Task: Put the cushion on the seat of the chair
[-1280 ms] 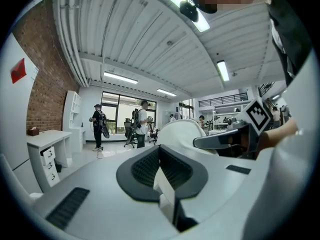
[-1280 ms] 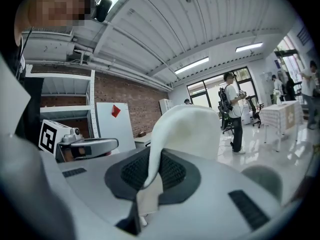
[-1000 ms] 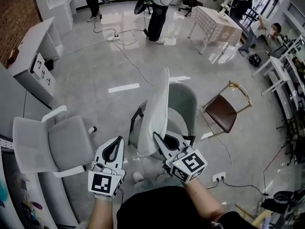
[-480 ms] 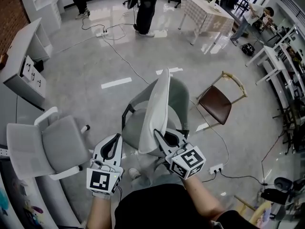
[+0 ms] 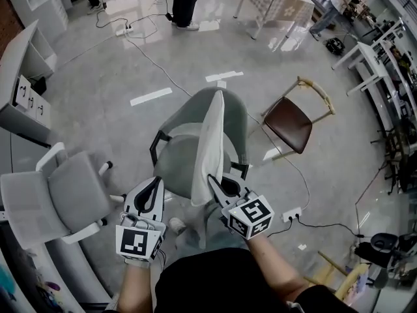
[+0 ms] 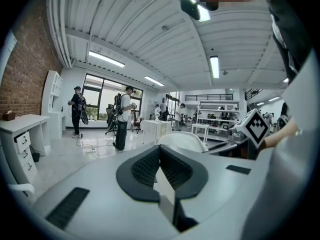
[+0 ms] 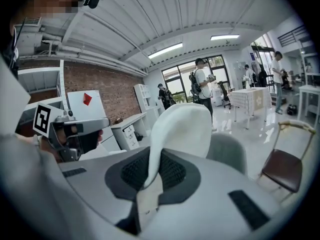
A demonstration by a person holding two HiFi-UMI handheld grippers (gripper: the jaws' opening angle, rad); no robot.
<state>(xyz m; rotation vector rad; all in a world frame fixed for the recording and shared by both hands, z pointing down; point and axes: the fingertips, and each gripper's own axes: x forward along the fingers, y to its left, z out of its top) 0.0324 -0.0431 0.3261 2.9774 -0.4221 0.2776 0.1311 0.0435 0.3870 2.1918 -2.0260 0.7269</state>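
Below, glossy grey floor [image 5: 117,83], white desk [image 5: 25,54], green-grey chair [image 5: 172,168], brown-seated chair [image 5: 290,124].

Brown-seated wooden chair [image 5: 290,124] right; grey armchair [image 5: 65,197] left; power strip [image 5: 291,214] on floor [image 5: 130,64]

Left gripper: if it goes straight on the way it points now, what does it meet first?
Probably the grey-green chair, near its black armrest, just ahead of the left gripper and its shut tongs; depth is hard to judge.
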